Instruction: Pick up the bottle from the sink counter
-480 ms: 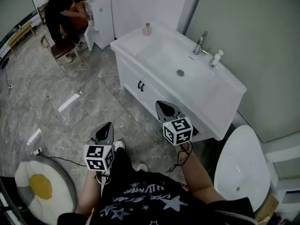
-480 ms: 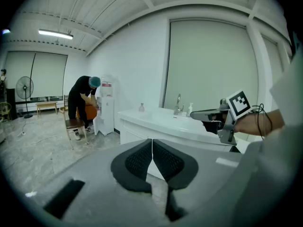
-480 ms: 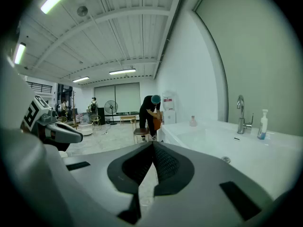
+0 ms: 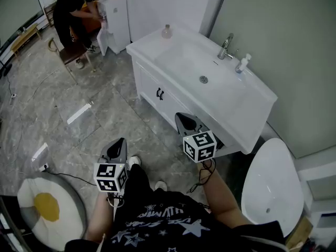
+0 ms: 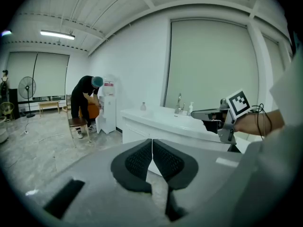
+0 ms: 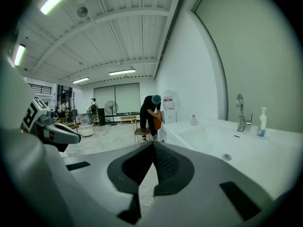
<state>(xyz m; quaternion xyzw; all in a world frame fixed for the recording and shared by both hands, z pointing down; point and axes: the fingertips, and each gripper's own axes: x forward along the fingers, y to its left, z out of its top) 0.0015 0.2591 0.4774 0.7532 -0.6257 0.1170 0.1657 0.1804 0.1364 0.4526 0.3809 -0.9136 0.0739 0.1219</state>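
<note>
The left gripper and the right gripper were both held out over the grey stone floor, short of the white sink counter, each with its fingers pressed together and nothing between them. The right gripper was close to the counter's front edge, the left one lower and further back. Two bottles stood on the counter, well apart from both grippers, and it was not clear which one the task meant: a small bottle stood alone at the far left corner, and a pump bottle stood upright at the back edge, just beside the faucet. The basin between them held only its drain. A toilet stood to the right of the counter. In the far corner of the room another person bent over beside a chair.
</note>
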